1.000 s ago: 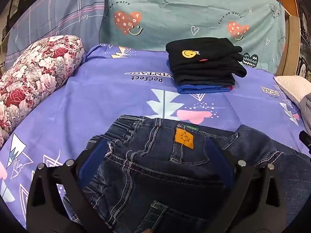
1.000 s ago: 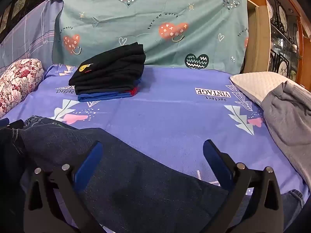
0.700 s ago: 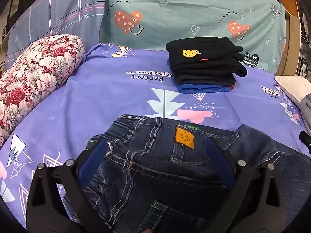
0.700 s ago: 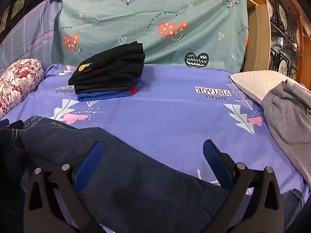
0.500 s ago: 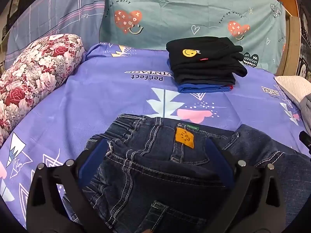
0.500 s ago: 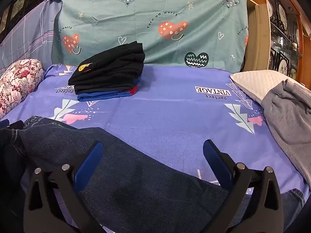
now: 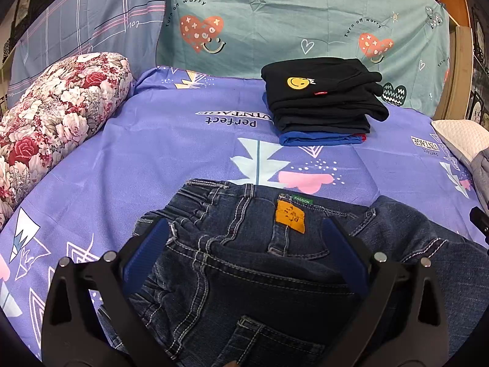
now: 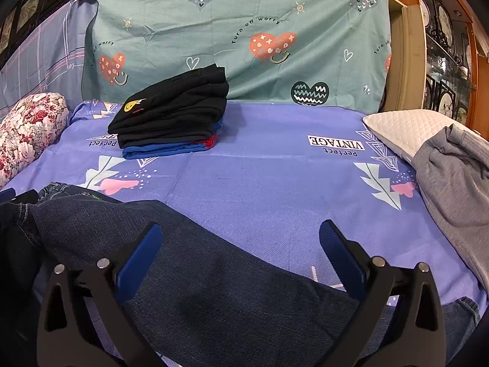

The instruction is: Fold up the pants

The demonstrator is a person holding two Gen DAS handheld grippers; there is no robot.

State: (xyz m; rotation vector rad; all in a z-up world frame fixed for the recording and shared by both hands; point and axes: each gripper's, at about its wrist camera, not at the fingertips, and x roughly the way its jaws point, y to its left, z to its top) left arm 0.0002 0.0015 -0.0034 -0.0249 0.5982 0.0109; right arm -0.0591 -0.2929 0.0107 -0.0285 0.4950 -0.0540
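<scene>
Both of your grippers stand with the jaws wide apart and hold nothing: the left gripper (image 7: 244, 238) hangs over the waistband of the jeans (image 7: 259, 275), and the right gripper (image 8: 241, 244) hangs over one leg of them. You have the jeans lying on the purple sheet (image 8: 259, 171), near you, while the stack of folded clothes (image 7: 321, 107) sits well apart, close to the green backdrop (image 7: 290, 24).

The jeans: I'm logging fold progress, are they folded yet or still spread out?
Spread out. The jeans lie with the waistband bunched under the open left gripper, one leg stretching flat under the open right gripper.
</scene>
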